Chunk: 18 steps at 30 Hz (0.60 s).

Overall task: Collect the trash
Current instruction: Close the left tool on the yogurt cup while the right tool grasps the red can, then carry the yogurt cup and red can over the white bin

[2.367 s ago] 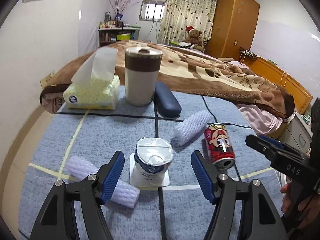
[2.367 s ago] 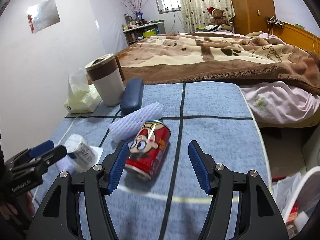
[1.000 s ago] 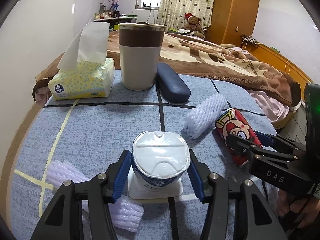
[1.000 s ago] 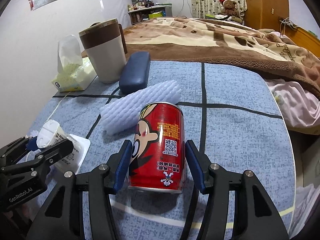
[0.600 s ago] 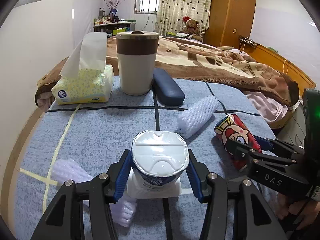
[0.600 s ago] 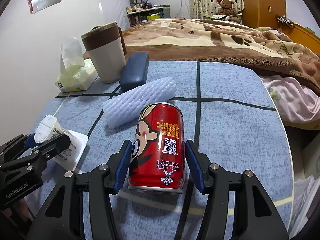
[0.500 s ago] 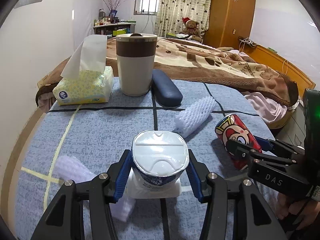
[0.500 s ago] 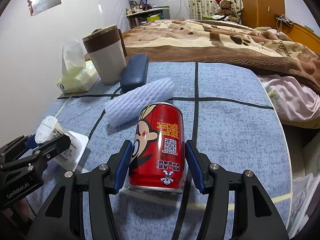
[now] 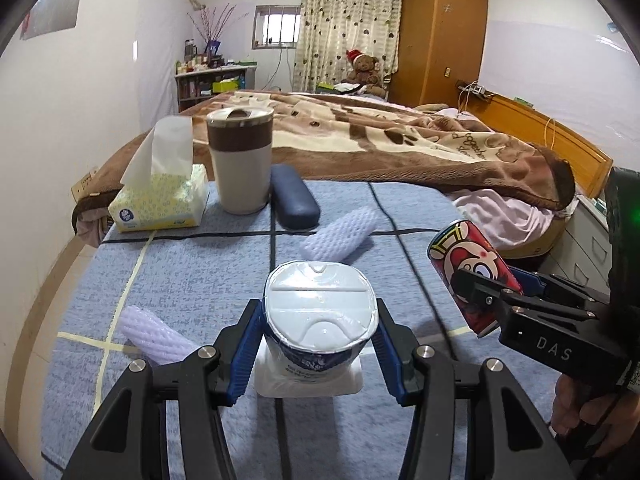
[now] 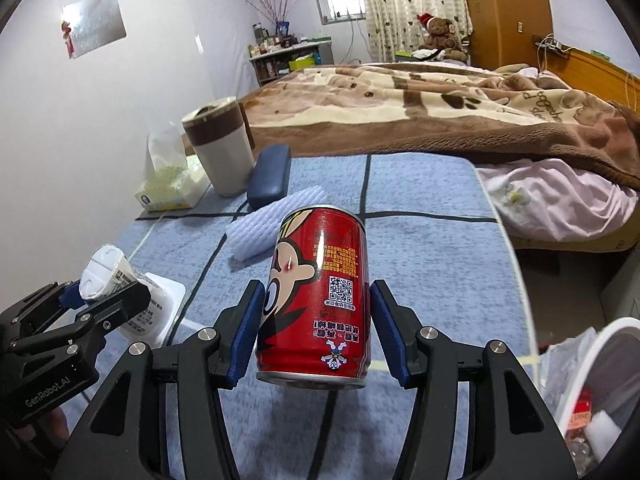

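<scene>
Risk notes, taken left to right across the blue cloth (image 9: 184, 280).

Far left: tissue box (image 9: 160, 200), lidded mug (image 9: 242, 164) and dark glasses case (image 9: 294, 196) are seen standing at the far edge; these are judged not to be trash and could be knocked if either load is swung wide. One foam sleeve (image 9: 154, 338) lies near left on the cloth, just beside the left gripper's left finger; a second foam net (image 9: 340, 234) lies farther off, near the glasses case. Both remain to be collected.

Left gripper (image 9: 318, 344): closed at a narrow setting on the yogurt cup (image 9: 320, 320), held inverted, sealed lid (image 9: 316, 384) toward the cloth. The cup wall is tapered and thin, so a slip downward or a crushed wall is judged possible under a firmer squeeze. Whether the lid clears the cloth cannot be told.

Right gripper (image 10: 316, 328): closed on the red can (image 10: 320, 300) by its smooth round sides, the can upside down and clear of the cloth. Rotation or slipping between the pads is judged likely if the wrist is tipped sharply; any leftover liquid could spill.

Near right: white bin (image 10: 600, 384) with bag liner is seen at the frame edge, below the cloth level. A miss is judged possible, since only part of its rim is visible. Collision between the two grippers is also a risk, as they are held close side by side.
</scene>
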Each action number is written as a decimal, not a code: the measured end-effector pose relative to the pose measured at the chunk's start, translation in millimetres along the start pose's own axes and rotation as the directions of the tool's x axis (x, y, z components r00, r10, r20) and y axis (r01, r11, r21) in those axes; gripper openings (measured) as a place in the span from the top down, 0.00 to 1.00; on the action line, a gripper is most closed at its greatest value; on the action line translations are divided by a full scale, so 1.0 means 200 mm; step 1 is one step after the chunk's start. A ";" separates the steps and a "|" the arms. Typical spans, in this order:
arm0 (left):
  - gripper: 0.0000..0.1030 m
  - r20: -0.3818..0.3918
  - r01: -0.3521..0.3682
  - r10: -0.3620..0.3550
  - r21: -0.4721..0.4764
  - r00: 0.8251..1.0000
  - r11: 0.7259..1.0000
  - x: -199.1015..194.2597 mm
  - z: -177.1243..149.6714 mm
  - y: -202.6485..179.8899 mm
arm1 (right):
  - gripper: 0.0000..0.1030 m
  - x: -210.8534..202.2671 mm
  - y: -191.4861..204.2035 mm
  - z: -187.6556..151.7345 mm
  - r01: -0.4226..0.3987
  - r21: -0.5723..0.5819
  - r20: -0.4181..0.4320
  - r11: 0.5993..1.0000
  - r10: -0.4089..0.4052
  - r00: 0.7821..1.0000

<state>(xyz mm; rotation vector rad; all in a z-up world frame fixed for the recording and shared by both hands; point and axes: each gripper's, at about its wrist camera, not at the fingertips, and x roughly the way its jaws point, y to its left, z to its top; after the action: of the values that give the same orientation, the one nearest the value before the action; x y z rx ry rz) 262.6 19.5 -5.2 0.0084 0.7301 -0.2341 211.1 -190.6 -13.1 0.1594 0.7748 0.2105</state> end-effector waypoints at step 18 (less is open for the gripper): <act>0.48 0.081 0.078 -0.086 0.097 0.993 0.992 -0.31 -0.03 -0.41 | 0.46 -0.38 -0.22 -0.10 0.039 0.065 0.119 0.997 -0.047 0.992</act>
<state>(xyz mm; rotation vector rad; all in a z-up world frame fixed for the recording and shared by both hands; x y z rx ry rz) 196.9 -47.8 37.8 0.0570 0.6349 -0.3451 150.0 -250.3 14.4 0.2123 0.6642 0.1347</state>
